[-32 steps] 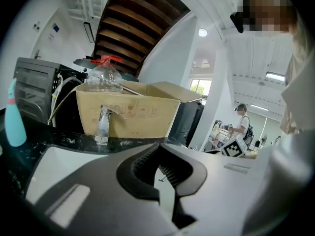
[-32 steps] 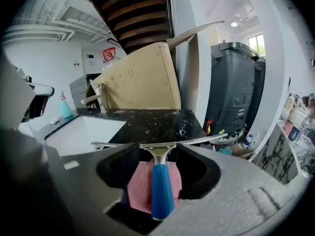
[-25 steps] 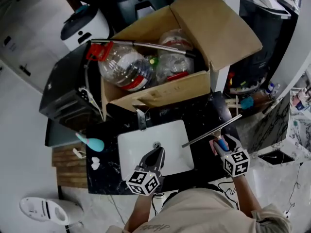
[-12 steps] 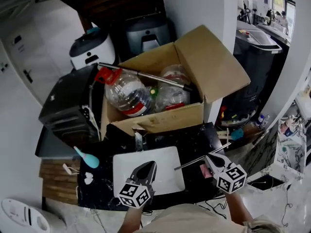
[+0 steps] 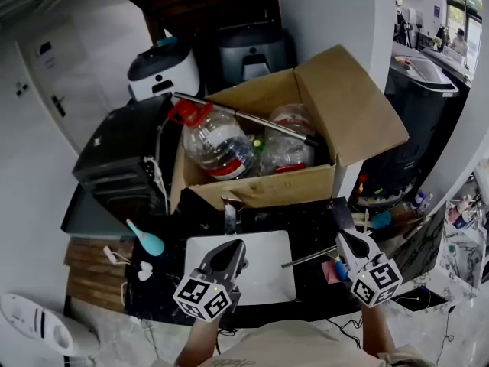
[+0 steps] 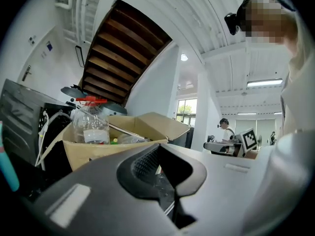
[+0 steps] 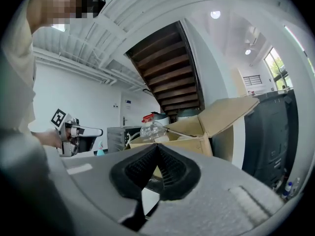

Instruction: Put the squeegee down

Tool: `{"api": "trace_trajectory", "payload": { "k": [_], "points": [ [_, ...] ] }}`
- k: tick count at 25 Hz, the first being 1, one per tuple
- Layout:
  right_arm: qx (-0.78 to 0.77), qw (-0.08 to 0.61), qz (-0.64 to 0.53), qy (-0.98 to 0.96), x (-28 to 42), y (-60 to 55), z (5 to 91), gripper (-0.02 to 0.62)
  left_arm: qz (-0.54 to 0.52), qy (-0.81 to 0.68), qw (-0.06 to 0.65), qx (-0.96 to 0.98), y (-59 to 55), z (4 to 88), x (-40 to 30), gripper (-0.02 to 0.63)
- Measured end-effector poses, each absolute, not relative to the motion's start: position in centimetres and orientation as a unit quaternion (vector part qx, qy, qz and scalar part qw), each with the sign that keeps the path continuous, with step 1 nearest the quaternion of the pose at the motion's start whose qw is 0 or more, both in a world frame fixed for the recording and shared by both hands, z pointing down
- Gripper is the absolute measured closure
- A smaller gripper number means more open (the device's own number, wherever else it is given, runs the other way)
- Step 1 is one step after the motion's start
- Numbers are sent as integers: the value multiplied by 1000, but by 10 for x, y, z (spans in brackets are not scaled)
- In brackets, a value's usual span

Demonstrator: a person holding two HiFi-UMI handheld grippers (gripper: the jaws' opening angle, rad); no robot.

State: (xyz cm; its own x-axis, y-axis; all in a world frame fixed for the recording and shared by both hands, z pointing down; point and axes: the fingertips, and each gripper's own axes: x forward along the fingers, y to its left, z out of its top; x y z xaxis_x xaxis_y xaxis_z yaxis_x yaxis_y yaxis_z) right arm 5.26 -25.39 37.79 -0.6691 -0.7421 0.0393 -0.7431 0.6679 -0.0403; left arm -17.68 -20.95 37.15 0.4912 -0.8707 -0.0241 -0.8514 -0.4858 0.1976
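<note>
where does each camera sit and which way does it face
Head view: on the person's head, looking steeply down at black marbled counter, white rectangular sink, open brown cardboard box; left gripper, right gripper, beige shirt show.
Left gripper view: on that gripper, level along its shut jaws toward the box; shirt at right.
Right gripper view: likewise on its gripper; shirt at left.
Shared: all three see the box.

One cardboard box (image 5: pixel 260 189) holds two clear plastic bottles, a red-capped jug (image 5: pixel 218 145) and a second bottle (image 5: pixel 286 150), plus one metal rod (image 5: pixel 252 118). The table (image 5: pixel 309 220) carries one squeegee (image 5: pixel 309 258), one teal brush (image 5: pixel 145 240), one white sink (image 5: pixel 263 270) and one faucet (image 5: pixel 230 214).
</note>
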Motion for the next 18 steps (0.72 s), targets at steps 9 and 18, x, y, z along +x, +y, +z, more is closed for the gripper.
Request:
{"api": "trace_trajectory", "payload": {
  "k": [9,18],
  "points": [
    [415,20,-41,-909,55,-253,350,594,-61,-514,25,856,-232,342,-188,592],
    [409,21,-17,-912,51,-249,367,594,-53,-536,62,840,-220,377,-192,592]
  ]
}}
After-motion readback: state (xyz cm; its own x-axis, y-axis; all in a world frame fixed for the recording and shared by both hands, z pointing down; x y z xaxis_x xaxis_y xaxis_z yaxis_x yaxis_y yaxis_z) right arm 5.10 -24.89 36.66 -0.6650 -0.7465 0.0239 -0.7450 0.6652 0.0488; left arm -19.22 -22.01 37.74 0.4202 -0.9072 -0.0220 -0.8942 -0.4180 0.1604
